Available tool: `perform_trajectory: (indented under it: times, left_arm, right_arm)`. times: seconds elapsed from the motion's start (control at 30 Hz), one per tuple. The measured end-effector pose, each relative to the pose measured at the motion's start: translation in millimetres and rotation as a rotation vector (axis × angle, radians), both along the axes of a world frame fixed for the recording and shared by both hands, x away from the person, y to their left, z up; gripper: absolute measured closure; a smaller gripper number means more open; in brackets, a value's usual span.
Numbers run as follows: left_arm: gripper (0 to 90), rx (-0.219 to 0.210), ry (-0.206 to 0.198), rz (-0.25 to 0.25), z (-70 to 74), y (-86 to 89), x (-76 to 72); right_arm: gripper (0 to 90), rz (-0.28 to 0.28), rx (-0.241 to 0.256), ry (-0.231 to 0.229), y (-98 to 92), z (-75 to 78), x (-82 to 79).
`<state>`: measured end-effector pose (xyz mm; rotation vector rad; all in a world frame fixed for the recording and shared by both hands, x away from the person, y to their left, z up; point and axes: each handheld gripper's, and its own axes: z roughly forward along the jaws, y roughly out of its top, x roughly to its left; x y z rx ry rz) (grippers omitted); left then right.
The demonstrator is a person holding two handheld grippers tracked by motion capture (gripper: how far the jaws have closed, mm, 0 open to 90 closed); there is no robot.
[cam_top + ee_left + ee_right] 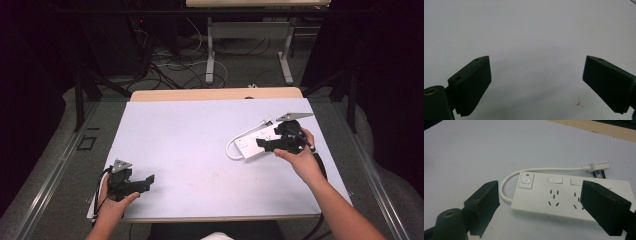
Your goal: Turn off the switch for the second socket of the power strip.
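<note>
Under my right gripper [539, 205] the power strip [571, 197] looks like smooth white plastic with a slight sheen; its cord [544, 171] and plug [599, 166] match. My jaws are matt black, their inner faces finely ribbed. The sheet [200, 140] below is matt pale grey, faintly scuffed under my left gripper [536, 85]. Beyond it, the table edge [210, 94] looks like light wood.

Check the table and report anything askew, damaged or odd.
Nothing is damaged or spilled. The white power strip lies flat but at an angle to the table edges, its cord looped back, plug unplugged. A small brownish stain marks the table cover.
</note>
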<state>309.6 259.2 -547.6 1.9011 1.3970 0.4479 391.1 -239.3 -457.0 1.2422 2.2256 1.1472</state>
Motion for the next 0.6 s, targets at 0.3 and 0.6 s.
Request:
perform_trajectory:
  times: [0.3, 0.6]
  left_arm:
    - [8.1, 0.007, -0.003, -0.003, 0.4, 0.5, -0.1]
    - [8.1, 0.008, -0.004, -0.006, 0.6, 0.1, -0.2]
  right_arm:
    - [10.4, -0.018, -0.003, -0.067, -4.3, -0.9, -27.5]
    - [1.3, -0.054, 0.03, -0.102, -13.5, -7.0, -50.5]
